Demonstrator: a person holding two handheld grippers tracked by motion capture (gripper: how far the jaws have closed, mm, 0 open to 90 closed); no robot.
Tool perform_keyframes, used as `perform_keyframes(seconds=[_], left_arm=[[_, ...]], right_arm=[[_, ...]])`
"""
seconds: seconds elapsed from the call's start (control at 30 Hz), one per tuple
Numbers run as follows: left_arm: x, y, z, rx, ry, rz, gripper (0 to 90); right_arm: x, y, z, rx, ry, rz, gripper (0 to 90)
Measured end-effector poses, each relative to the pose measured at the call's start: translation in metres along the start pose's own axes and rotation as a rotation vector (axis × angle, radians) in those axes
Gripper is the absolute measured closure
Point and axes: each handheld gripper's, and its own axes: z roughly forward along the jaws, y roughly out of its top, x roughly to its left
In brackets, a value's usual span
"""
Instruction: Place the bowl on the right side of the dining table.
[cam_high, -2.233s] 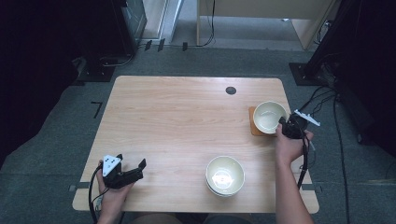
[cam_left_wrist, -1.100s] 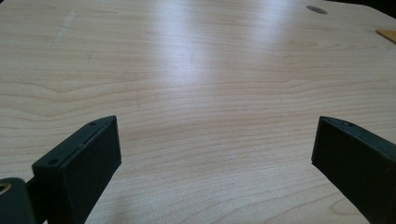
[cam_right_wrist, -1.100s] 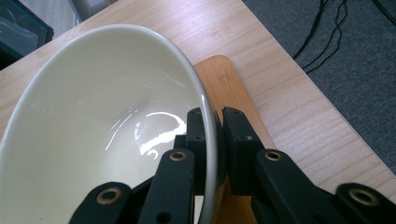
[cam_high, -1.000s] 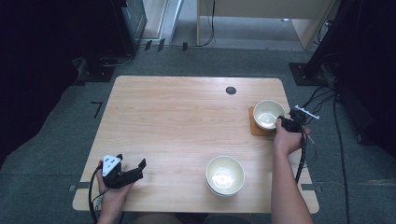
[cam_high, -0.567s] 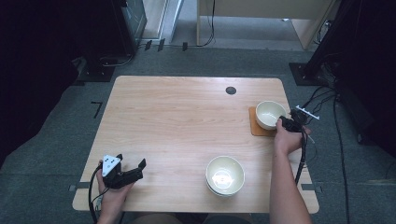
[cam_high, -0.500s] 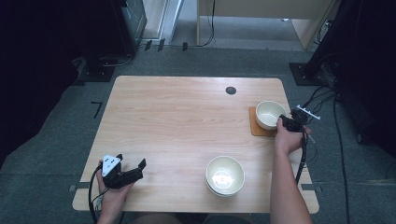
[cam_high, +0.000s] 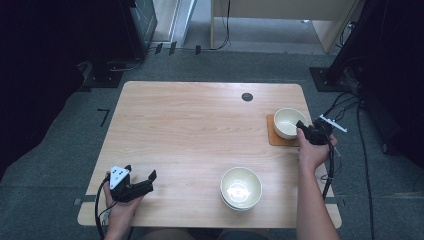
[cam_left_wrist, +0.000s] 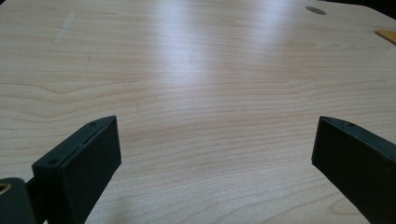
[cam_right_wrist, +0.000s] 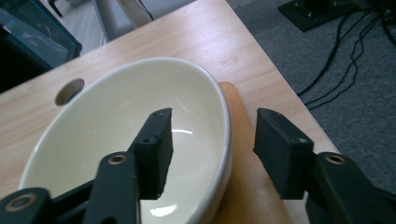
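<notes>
Since the earlier frames, the bowl had been lowered from a slight lift at the right gripper and set on the mat, at about 2 o'clock on the table; the left gripper had not been moved from 7 o'clock. In the right gripper view, the right jaws were seen parted, straddling the bowl's rim at its right-hand side: one jaw inside the bowl, the other outside over the mat, neither visibly pressed against the wall. The left jaws were held wide apart over bare wood, with nothing between them.

The bowl was judged to be glazed ceramic: stiff, fairly heavy for its size, slippery at the glaze and liable to chip if knocked or dropped. A hold across the rim wall, one jaw inside and one outside, was judged the sensible one, with the pinch set deep enough that tilting would be resisted. A second stack of bowls was seen at 5 o'clock, well apart.
</notes>
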Motion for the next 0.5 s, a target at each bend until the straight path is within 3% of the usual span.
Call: perform_keyframes(seconds=[0.13,0.17,0.27,0.5], left_arm=[[0.0,0.0,0.0,0.001,0.0,-0.001,1.1],[0.0,0.0,0.0,0.001,0.0,0.0,1.1],[0.0,0.0,0.0,0.004,0.0,0.002,1.1],[0.0,0.0,0.001,0.005,0.0,0.003,1.1]], right_arm=[[-0.001,-0.003,-0.004,0.018,-0.026,0.01,42.1],[0.0,-0.004,-0.007,0.022,-0.021,-0.013,36.8],[0.001,-0.006,-0.011,0.017,-0.045,-0.039,34.8],[0.001,-0.01,-0.024,-0.005,-0.026,-0.092,28.6]])
